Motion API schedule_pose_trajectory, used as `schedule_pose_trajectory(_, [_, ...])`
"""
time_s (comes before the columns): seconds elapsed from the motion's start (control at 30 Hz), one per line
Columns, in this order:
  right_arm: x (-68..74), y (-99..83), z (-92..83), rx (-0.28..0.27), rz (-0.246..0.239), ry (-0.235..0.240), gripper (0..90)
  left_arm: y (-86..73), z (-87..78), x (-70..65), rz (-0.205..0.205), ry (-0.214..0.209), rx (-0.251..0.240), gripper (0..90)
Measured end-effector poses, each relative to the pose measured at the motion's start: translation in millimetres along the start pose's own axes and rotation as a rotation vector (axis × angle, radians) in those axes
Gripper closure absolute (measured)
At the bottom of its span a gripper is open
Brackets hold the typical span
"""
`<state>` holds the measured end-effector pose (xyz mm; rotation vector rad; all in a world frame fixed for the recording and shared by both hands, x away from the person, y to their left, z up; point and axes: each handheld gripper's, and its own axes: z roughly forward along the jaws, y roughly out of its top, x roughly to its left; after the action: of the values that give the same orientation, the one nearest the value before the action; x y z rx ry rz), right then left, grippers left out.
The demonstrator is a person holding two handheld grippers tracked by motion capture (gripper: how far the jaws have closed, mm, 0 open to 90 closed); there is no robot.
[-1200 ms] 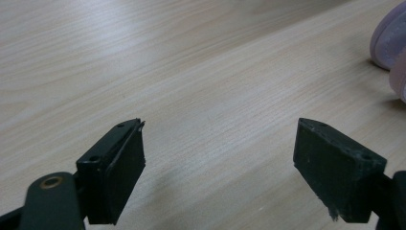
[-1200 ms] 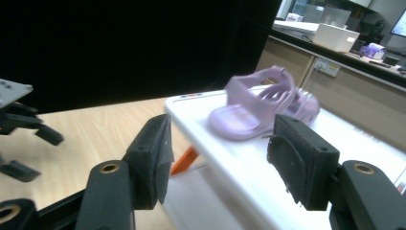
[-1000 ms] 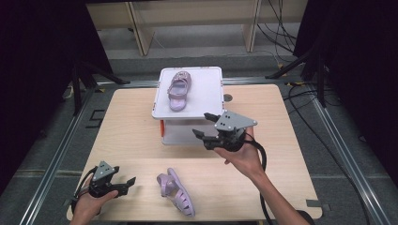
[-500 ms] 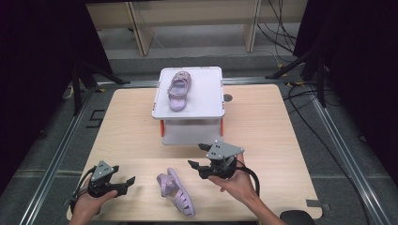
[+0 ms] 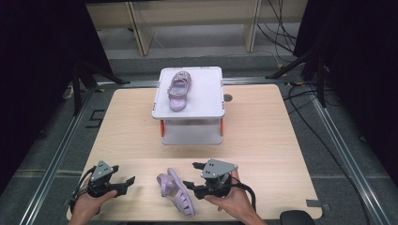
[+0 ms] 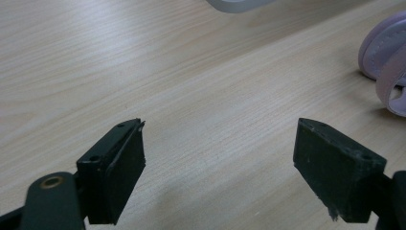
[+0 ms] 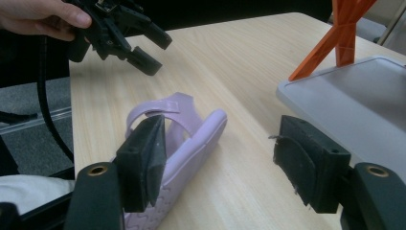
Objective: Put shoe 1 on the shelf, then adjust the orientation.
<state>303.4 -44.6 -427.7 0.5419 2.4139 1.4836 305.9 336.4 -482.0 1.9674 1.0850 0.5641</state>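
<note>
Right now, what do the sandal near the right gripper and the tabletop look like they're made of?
Sandal: probably soft moulded plastic or rubber; matte lilac, one-piece straps, smooth rounded edges. Tabletop: light wood or wood-look laminate; visible grain lines, faint sheen. Which one, the look leaves open.

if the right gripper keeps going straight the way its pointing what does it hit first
Most likely the purple sandal on the table. The right gripper points left at it with jaws open, and in the right gripper view the sandal lies just past the left jaw. Depth is hard to judge.
</note>
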Motion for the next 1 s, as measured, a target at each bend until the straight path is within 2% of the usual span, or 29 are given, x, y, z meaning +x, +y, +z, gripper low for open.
schedule_pose_trajectory(0.23, [11.2, -3.2, 7.5, 0.023, -0.008, 0.03, 34.7, -0.1, 0.3, 0.4, 0.004, 0.002, 0.005, 17.7])
schedule_pose_trajectory(0.27, [12.9, -3.6, 8.2, 0.023, -0.002, 0.035, 34.3, -0.4, -0.4, 0.3, -0.009, 0.013, 0.011, 17.7])
schedule_pose_trajectory(0.3, [17.1, -4.8, 8.9, 0.028, -0.005, 0.052, 33.5, -0.4, 0.7, 1.0, -0.005, 0.01, 0.005, 17.7])
schedule_pose_trajectory(0.33, [17.1, -4.8, 8.9, 0.028, -0.005, 0.052, 33.5, 0.1, 0.5, 3.5, 0.027, 0.016, 0.02, 17.7])
schedule_pose_trajectory(0.37, [19.3, -6.5, 9.4, 0.034, -0.02, 0.064, 32.9, 0.0, -0.1, 3.1, 0.021, 0.024, 0.028, 17.7])
schedule_pose_trajectory(0.4, [19.3, -6.5, 9.4, 0.034, -0.02, 0.064, 32.9, -0.2, 0.3, 1.0, -0.006, 0.018, 0.013, 17.7])
schedule_pose_trajectory(0.43, [20.7, -7.3, 9.9, 0.032, -0.017, 0.06, 32.6, 0.4, 0.2, 3.2, 0.028, 0.018, 0.021, 17.7])
schedule_pose_trajectory(0.47, [21.5, -8.3, 11.4, 0.033, -0.035, 0.069, 32.3, -0.3, 0.5, 1.6, 0.006, 0.022, 0.024, 17.7])
schedule_pose_trajectory(0.5, [24.2, -9.4, 11.6, 0.048, -0.008, 0.074, 31.5, -0.5, 1.2, 0.6, -0.006, 0.015, 0.016, 17.7])
schedule_pose_trajectory(0.67, [29.8, -12.4, 15.3, 0.072, -0.018, 0.077, 29.7, -0.8, 1.8, 0.2, -0.004, 0.014, 0.02, 17.7])
schedule_pose_trajectory(0.73, [32.4, -13.8, 18.0, 0.083, -0.018, 0.09, 29.6, -1.0, 1.7, 0.5, 0.003, 0.009, 0.015, 17.7])
schedule_pose_trajectory(0.77, [33.3, -14.7, 19.4, 0.085, -0.022, 0.09, 29.4, -0.3, 1.2, 2.9, 0.034, 0.012, 0.023, 17.7])
schedule_pose_trajectory(0.8, [34.7, -15.7, 21.2, 0.09, -0.019, 0.095, 29.3, -0.8, 1.1, 0.6, -0.004, 0.011, 0.012, 17.7])
schedule_pose_trajectory(0.87, [37.4, -17.1, 21.9, 0.109, 0.012, 0.106, 29.3, -0.8, 1.3, 1.1, -0.003, 0.011, 0.015, 17.7])
schedule_pose_trajectory(0.9, [38.0, -17.0, 21.8, 0.115, 0.015, 0.111, 29.4, -1.0, 1.4, 1.0, 0.001, 0.012, 0.016, 17.7])
schedule_pose_trajectory(0.93, [36.9, -16.5, 22.5, 0.109, -0.015, 0.113, 29.2, -1.0, 1.6, 1.0, 0.009, 0.01, 0.016, 17.7])
schedule_pose_trajectory(1.0, [37.1, -16.4, 22.4, 0.095, -0.018, 0.114, 29.1, -0.2, 0.7, 1.9, 0.028, 0.013, 0.025, 17.8])
